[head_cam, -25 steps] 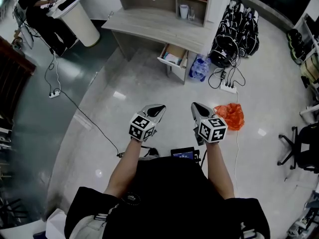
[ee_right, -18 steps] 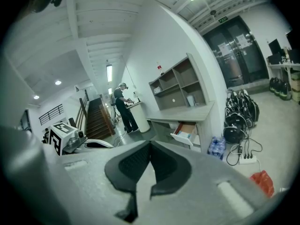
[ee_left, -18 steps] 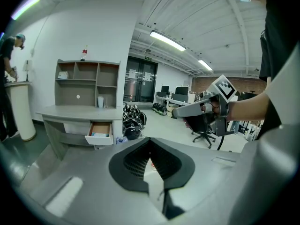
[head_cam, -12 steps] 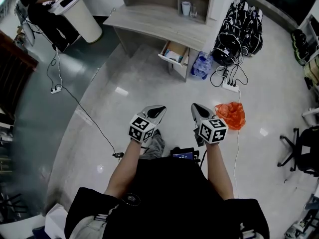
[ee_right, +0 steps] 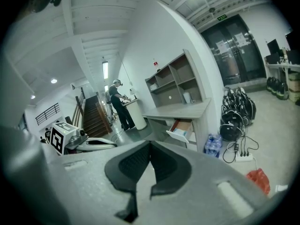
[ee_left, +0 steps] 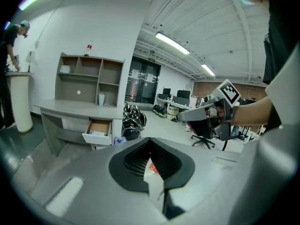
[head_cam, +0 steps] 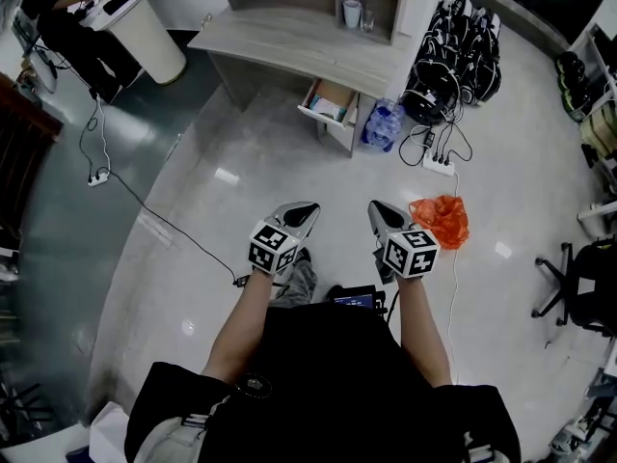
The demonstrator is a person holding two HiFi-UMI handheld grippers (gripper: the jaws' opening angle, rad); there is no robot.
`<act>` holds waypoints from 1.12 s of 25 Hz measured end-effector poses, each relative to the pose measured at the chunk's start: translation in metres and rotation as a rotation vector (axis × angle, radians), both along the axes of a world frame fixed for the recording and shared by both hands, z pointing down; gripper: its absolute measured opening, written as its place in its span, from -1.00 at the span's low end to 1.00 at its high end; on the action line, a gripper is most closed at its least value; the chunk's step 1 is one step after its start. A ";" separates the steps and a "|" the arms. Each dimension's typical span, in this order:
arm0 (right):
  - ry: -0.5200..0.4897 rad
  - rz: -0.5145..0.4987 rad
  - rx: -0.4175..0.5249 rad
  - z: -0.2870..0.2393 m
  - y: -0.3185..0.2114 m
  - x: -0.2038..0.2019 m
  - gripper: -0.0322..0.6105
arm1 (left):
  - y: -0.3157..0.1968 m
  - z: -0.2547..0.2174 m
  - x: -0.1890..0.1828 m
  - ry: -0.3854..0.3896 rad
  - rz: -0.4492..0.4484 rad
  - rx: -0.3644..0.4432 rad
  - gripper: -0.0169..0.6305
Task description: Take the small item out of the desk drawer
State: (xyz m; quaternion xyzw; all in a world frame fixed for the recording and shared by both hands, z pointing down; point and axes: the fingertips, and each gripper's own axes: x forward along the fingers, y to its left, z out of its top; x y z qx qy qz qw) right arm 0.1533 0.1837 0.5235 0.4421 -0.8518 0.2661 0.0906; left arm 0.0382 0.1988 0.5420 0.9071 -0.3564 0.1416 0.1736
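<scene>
I'm holding my left gripper [head_cam: 305, 208] and right gripper [head_cam: 379, 208] with jaws closed, both empty. The small item [head_cam: 334, 108] is lying in the open desk drawer [head_cam: 319, 119], well apart, straight ahead. The left gripper looks slightly nearer.

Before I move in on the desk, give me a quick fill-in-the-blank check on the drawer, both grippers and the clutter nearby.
1. The desk drawer stands ____.
2. The left gripper and the right gripper both have their jaws ____, with nothing between them.
3. The plastic bag lying near the right gripper is ____ in colour.
4. In the head view, the pack of water bottles sits just to the ____ of the drawer.

Missing words: open; shut; orange; right.
</scene>
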 end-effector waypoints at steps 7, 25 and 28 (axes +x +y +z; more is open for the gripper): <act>0.021 0.012 -0.009 0.001 -0.028 -0.007 -0.91 | -0.032 0.002 -0.009 0.017 0.010 -0.007 -0.95; 0.051 0.055 -0.028 0.006 -0.109 -0.054 -0.91 | -0.122 0.012 -0.055 0.043 0.052 -0.033 -0.95; 0.058 0.064 -0.028 0.007 -0.120 -0.061 -0.91 | -0.134 0.014 -0.062 0.050 0.060 -0.034 -0.95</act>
